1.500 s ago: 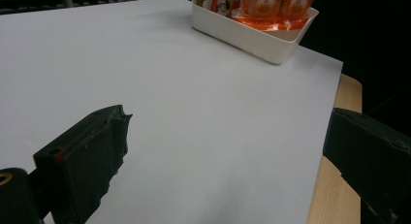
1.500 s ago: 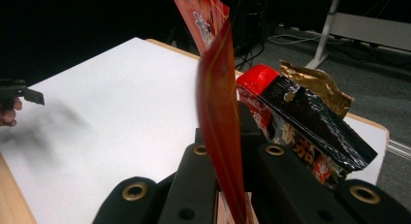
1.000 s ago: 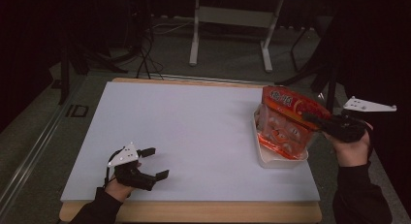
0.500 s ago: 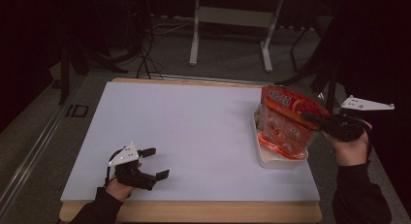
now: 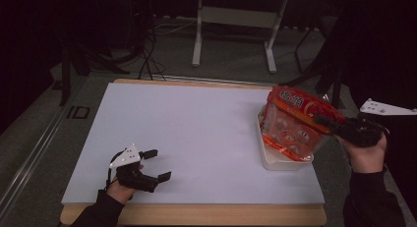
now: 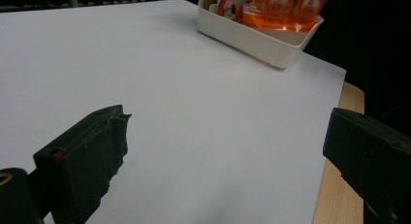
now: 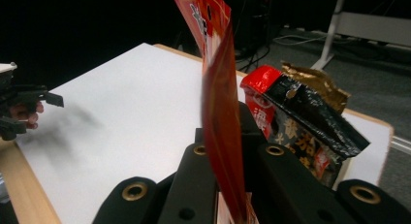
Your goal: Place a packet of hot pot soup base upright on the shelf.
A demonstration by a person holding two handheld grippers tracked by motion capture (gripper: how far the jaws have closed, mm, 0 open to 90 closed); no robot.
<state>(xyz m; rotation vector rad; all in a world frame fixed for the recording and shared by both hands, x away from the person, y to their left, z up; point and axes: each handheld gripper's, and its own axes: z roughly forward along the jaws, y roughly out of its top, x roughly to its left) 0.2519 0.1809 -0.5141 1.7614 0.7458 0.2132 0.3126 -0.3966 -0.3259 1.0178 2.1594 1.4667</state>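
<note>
My right gripper point(image 5: 325, 123) is shut on the edge of an orange-red snack bag point(image 5: 294, 120) and holds it tilted over a white bin point(image 5: 273, 161) at the table's right side. In the right gripper view the bag point(image 7: 214, 78) rises thin and upright from between the closed jaws of the right gripper point(image 7: 225, 136). Behind it a black and red pack point(image 7: 303, 118) stands in the bin. My left gripper point(image 5: 156, 164) rests open on the white table near the front left, with nothing between its jaws. The left gripper point(image 6: 223, 136) faces the bin point(image 6: 252, 39) across bare table.
The white tabletop point(image 5: 196, 128) has a wooden front edge point(image 5: 196, 213). More orange packs point(image 6: 283, 8) sit in the bin. Behind the table is a dark floor with cables and a white stand point(image 5: 235, 20). In the right gripper view, the left gripper point(image 7: 30, 104) shows far off.
The right gripper and the bag have drifted slightly to the right over the bin. The left gripper has stayed in place.
</note>
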